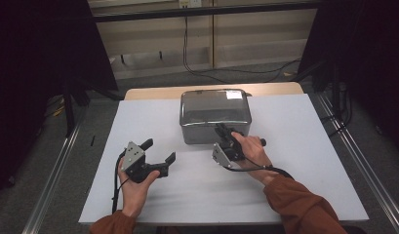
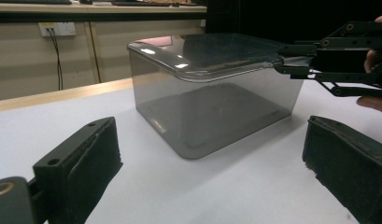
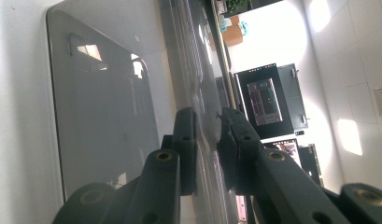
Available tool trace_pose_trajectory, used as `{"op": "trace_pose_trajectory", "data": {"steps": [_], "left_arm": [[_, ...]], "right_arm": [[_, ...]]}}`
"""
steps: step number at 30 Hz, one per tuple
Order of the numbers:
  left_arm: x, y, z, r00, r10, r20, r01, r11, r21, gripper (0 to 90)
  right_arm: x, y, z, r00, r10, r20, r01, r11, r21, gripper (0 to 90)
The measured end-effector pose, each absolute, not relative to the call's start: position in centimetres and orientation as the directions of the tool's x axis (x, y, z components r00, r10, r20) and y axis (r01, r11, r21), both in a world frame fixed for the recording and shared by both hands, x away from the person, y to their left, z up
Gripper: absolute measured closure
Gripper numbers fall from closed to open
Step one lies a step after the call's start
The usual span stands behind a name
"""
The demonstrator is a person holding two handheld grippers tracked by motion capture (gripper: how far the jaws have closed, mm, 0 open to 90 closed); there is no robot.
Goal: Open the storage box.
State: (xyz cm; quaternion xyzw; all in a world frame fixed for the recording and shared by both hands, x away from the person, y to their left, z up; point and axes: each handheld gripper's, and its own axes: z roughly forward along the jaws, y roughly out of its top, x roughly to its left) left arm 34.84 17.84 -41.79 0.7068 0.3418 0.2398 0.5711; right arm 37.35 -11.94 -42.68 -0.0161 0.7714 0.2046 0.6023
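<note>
- Smoky grey plastic, see-through: the lidded box point(image 1: 215, 116) sits in the upper middle of the high view, on the white surface point(image 1: 294, 161), close to its far edge.
- Through the walls in the left claw view, the box point(image 2: 212, 102) shows a bare floor, with nothing visible inside; the lid point(image 2: 212, 53) lies flat on the rim, with window glare across it.
- Right claw point(image 1: 221, 130), just right of centre in the high view, reaches to the box's near edge at the lid's lip.
- In the left claw view, that right claw point(image 2: 284, 58) comes in from the upper right, its jaws pinched tight on the rim of the lid, one above and one below.
- The right claw view looks along the lid point(image 3: 104, 107), turned on its side; the two black jaws meet at the lid's edge in the lower middle of the frame.
- Left claw point(image 1: 160, 155), lower left of centre in the high view, is spread wide and holds nothing, well apart from the box.
- Its two pads point(image 2: 90, 158) frame the box from the lower corners of its own view.
</note>
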Motion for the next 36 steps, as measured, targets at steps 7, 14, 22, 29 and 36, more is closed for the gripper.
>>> {"op": "trace_pose_trajectory", "data": {"steps": [7, 14, 22, 29, 36], "left_arm": [[35.8, 17.2, -41.5, 0.652, 0.758, -0.041, 0.191, -0.111, 0.975, 3.7], [36.7, 16.5, -41.3, 0.66, 0.751, 0.004, 0.167, -0.152, 0.974, 3.6], [38.2, 15.6, -40.9, 0.676, 0.736, 0.018, 0.149, -0.161, 0.976, 3.6], [39.8, 14.6, -40.6, 0.677, 0.736, 0.022, 0.142, -0.159, 0.977, 4.3], [40.6, 13.7, -40.6, 0.681, 0.731, 0.035, 0.135, -0.173, 0.976, 5.9]], "right_arm": [[37.4, -12.0, -42.2, -0.265, 0.236, -0.935, -0.275, 0.911, 0.308, 77.5], [37.4, -12.1, -42.0, -0.263, 0.237, -0.935, -0.28, 0.909, 0.309, 77.7], [37.5, -12.1, -41.6, -0.257, 0.255, -0.932, -0.275, 0.905, 0.323, 78.0], [37.6, -12.1, -41.0, -0.254, 0.266, -0.93, -0.283, 0.899, 0.334, 78.2], [37.7, -12.2, -40.6, -0.254, 0.266, -0.93, -0.286, 0.897, 0.335, 78.5]]}}
